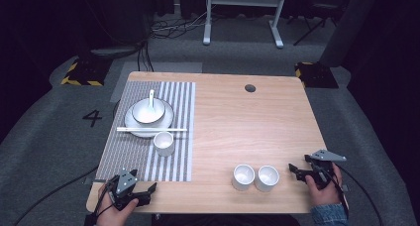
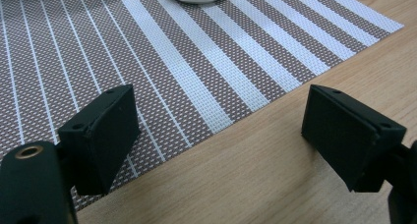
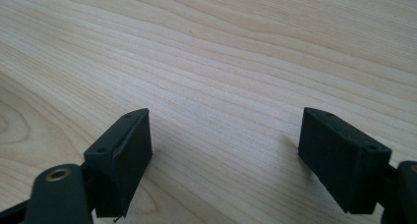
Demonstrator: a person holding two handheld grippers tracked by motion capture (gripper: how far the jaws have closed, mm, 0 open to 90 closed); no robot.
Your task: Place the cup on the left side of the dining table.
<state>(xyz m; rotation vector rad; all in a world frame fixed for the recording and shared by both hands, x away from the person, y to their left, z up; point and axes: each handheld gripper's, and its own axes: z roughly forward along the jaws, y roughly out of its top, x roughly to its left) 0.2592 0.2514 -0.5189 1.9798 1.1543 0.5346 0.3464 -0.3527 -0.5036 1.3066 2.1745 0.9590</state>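
A striped placemat (image 1: 131,156) covers the left part of the wooden table (image 1: 247,132). On it a white plate (image 1: 132,124) carries a bowl (image 1: 147,112) with a spoon (image 1: 151,98) in it. White chopsticks (image 1: 148,129) lie across the plate's near rim. A white cup (image 1: 164,143) stands just in front. Two more white cups (image 1: 243,177) (image 1: 267,178) stand side by side near the front right. My left gripper (image 1: 147,192) is open at the front left corner, over the placemat's edge (image 2: 196,81). My right gripper (image 1: 296,170) is open over bare wood (image 3: 221,76), right of the two cups.
A round cable hole (image 1: 250,88) sits near the table's far edge. Beyond the table stand a white metal frame (image 1: 242,13), floor cables (image 1: 173,28) and yellow-black marked bases (image 1: 81,72) (image 1: 314,72). A number is marked on the floor (image 1: 92,118) at left.
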